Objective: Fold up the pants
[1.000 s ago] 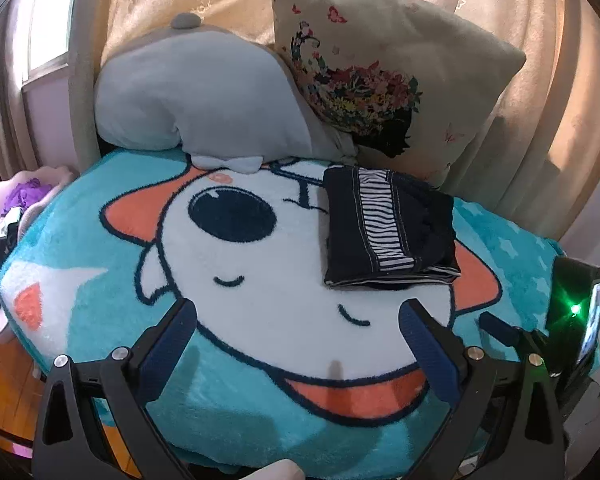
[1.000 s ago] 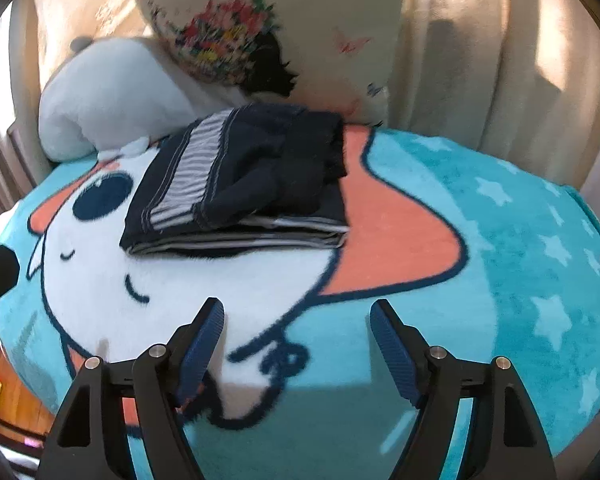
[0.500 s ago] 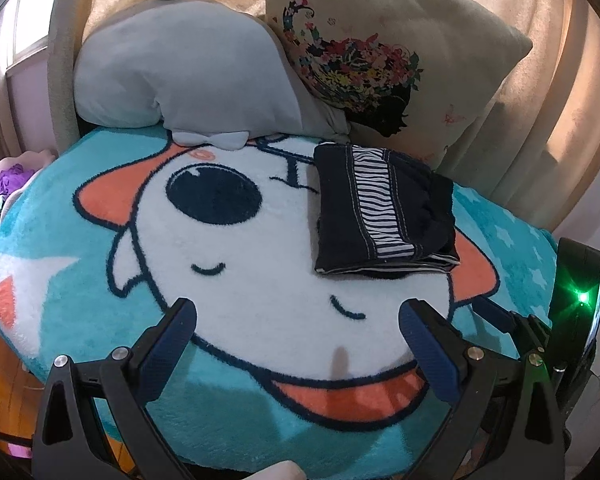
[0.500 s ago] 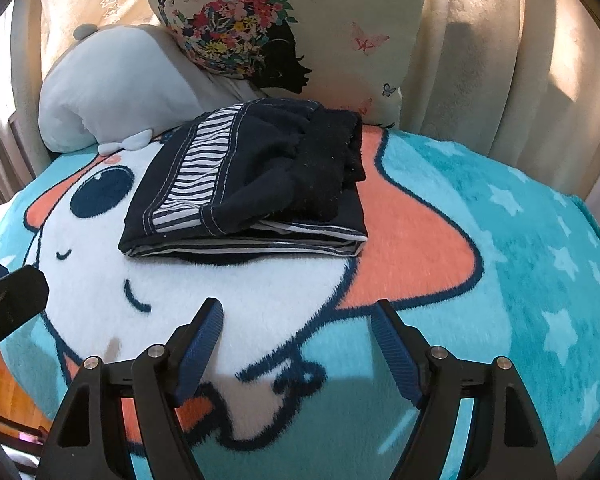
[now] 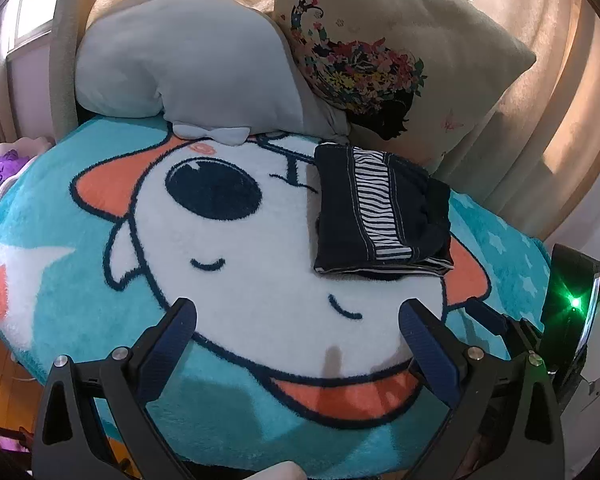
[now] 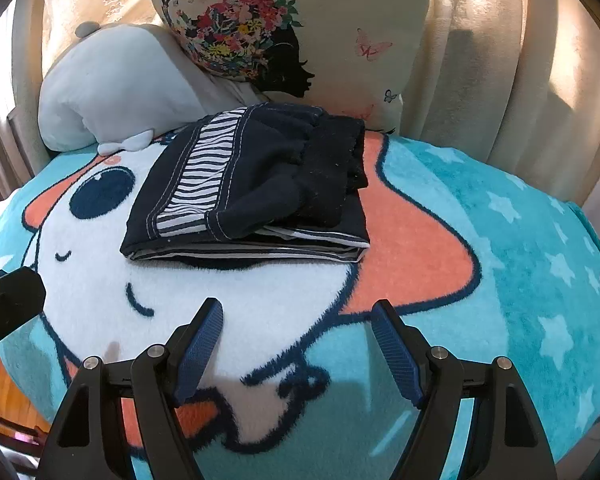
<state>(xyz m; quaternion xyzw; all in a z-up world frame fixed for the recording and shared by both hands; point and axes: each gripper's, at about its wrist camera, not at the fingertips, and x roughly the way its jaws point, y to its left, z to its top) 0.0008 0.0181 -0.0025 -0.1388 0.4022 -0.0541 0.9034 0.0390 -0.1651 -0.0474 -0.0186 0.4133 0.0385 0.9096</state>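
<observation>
While the pants lie folded on the blanket, nothing is gripped. Left gripper and right gripper are held wide open, empty.

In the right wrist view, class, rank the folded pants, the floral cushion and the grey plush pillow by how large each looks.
1. Floral cushion, largest, though its top is cut off.
2. Folded pants and grey plush pillow: too alike to rank, since the pants lie nearer the camera and the cushion hides part of the pillow.
</observation>
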